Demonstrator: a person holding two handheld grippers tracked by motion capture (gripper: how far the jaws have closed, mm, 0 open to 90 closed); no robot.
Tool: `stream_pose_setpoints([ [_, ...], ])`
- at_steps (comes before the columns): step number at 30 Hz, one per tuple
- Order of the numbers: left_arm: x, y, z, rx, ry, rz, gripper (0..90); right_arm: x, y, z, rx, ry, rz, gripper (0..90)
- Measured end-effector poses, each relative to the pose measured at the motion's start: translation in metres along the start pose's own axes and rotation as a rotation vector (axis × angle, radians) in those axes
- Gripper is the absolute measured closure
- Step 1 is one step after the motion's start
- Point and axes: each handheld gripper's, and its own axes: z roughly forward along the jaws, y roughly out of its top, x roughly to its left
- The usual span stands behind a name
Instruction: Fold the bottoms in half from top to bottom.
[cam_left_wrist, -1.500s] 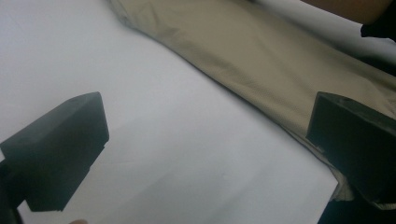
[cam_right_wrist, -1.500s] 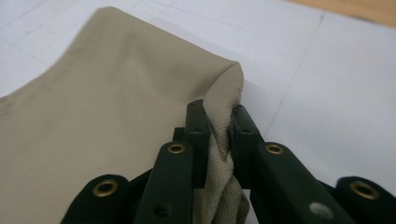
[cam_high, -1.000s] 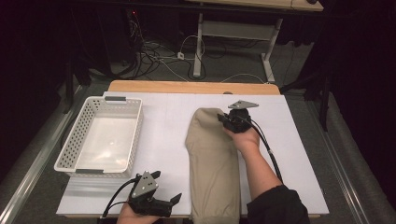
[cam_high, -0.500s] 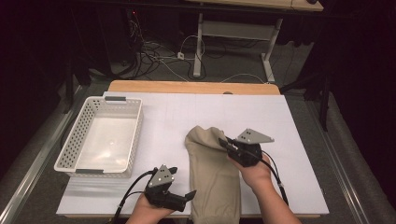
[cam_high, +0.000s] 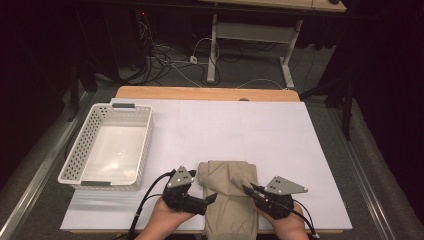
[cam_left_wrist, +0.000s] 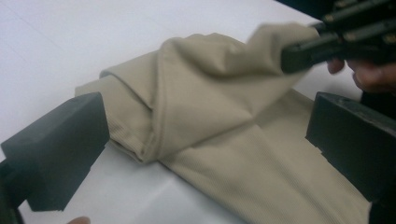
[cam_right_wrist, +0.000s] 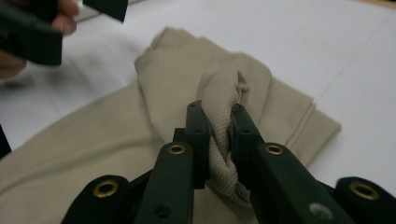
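Both hands come in low at the near edge. The right gripper (cam_high: 248, 190) points left, jaws pinched tight on a bunch of cloth (cam_right_wrist: 224, 121). The left gripper (cam_high: 212, 198) faces it, jaws spread wide.

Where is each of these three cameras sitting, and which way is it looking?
High view: above the person's side, facing forward and down on the white table; both hands and tongs enter at the bottom.
Left gripper view: on the left tongs, between their open jaws toward the folded beige cloth.
Right gripper view: on the right tongs, jaws pinching a cloth fold.
Shared: the gripper views both show the cloth and the opposite tongs.
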Motion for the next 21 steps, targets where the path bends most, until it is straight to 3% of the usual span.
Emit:
stream_pose_setpoints([
  [2, 0.002, 0.009, 0.006, 0.015, 0.0, 0.0, 0.0, -0.001, -0.005, 0.001, 0.014, -0.004, 0.005, 81.4],
  [6, 0.005, 0.022, 0.017, 0.013, 0.016, 0.007, 14.0, 0.0, -0.009, 0.004, 0.029, -0.012, 0.011, 81.2],
  [7, 0.008, 0.031, 0.028, 0.028, 0.033, -0.001, 15.3, 0.001, -0.011, 0.005, 0.046, -0.016, 0.005, 80.9],
  [10, 0.009, 0.04, 0.038, 0.035, 0.035, 0.0, 29.9, 0.002, -0.012, 0.006, 0.061, -0.031, 0.021, 79.7],
  [11, 0.01, 0.047, 0.049, 0.054, 0.03, 0.002, 32.0, 0.002, -0.013, 0.007, 0.071, -0.047, 0.034, 78.2],
  [12, 0.01, 0.047, 0.049, 0.054, 0.03, 0.002, 33.2, 0.002, -0.013, 0.007, 0.071, -0.047, 0.034, 78.2],
  [14, 0.007, 0.054, 0.066, 0.104, 0.028, -0.023, 36.2, 0.0, -0.015, 0.004, 0.072, -0.058, 0.058, 70.5],
  [16, 0.005, 0.057, 0.077, 0.148, 0.038, -0.02, 36.3, -0.002, -0.016, 0.002, 0.07, -0.061, 0.078, 66.5],
  [18, 0.006, 0.058, 0.082, 0.172, 0.046, -0.014, 36.2, -0.003, -0.017, 0.001, 0.07, -0.064, 0.085, 65.5],
  [21, 0.009, 0.058, 0.096, 0.235, 0.027, -0.037, 36.2, -0.005, -0.02, 0.0, 0.073, -0.061, 0.093, 64.4],
])
